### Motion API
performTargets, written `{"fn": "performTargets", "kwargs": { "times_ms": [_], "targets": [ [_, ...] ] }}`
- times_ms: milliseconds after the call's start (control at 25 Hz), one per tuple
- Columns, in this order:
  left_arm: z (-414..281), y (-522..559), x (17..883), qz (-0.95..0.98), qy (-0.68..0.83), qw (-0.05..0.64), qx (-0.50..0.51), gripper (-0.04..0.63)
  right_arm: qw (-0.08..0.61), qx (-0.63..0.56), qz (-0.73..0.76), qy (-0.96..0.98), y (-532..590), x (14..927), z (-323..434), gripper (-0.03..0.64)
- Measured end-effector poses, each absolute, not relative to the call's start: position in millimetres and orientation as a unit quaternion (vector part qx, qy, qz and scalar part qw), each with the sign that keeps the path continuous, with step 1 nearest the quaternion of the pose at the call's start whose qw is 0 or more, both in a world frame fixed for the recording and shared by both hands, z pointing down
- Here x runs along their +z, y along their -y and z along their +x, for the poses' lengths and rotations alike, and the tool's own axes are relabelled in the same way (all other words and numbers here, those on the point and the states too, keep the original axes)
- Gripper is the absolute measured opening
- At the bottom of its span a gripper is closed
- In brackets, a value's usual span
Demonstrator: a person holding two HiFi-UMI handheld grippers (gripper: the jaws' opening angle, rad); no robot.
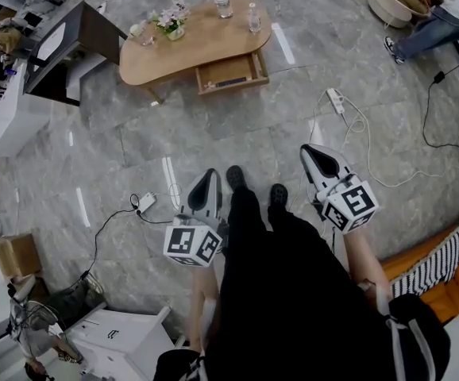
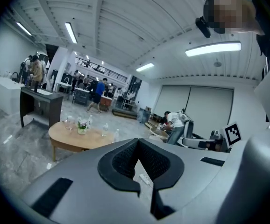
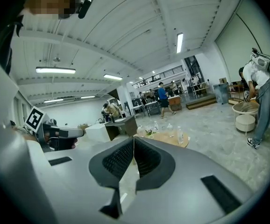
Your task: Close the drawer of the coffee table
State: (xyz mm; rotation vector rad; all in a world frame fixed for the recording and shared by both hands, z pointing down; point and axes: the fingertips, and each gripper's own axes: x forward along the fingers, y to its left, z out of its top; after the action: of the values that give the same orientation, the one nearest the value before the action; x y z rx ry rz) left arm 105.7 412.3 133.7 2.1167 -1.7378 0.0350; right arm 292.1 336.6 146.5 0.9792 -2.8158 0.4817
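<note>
Two-handed, holding the left gripper (image 1: pixel 208 182) and the right gripper (image 1: pixel 313 155) out low ahead of the body, one beside each shoe. Pressing both pairs of jaws tight together, tips meeting, gripping nothing. Standing well apart from the coffee table (image 1: pixel 206 44), facing it across the grey stone floor (image 1: pixel 237 133). Seeing its drawer (image 1: pixel 231 73) hanging open, pulled out from the table's near edge toward the person, touched by neither gripper. Noting bottles (image 1: pixel 223 5) and a small flower vase (image 1: pixel 174 28) standing on the tabletop, and a white power strip (image 1: pixel 335 100) lying on the floor to the drawer's right.
</note>
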Motion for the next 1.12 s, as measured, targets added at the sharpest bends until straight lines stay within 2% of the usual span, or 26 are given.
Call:
{"fn": "performTargets", "kwargs": {
  "times_ms": [320, 800, 1120],
  "targets": [
    [67.0, -371.5, 142.8, 0.763, 0.612, 0.207, 0.003, 0.012, 0.066, 0.151, 0.332, 0.929, -304.5, 146.1, 254.5, 0.014],
    [-40.9, -264.9, 125.5, 0.789, 0.584, 0.188, -0.013, 0.012, 0.052, 0.119, 0.378, 0.917, -210.6, 110.2, 159.7, 0.014],
    [-73.5, -231.2, 138.1, 0.814, 0.548, 0.193, -0.004, 0.012, 0.073, 0.119, 0.4, 0.906, -191.4, 120.3, 114.6, 0.014]
  ]
}}
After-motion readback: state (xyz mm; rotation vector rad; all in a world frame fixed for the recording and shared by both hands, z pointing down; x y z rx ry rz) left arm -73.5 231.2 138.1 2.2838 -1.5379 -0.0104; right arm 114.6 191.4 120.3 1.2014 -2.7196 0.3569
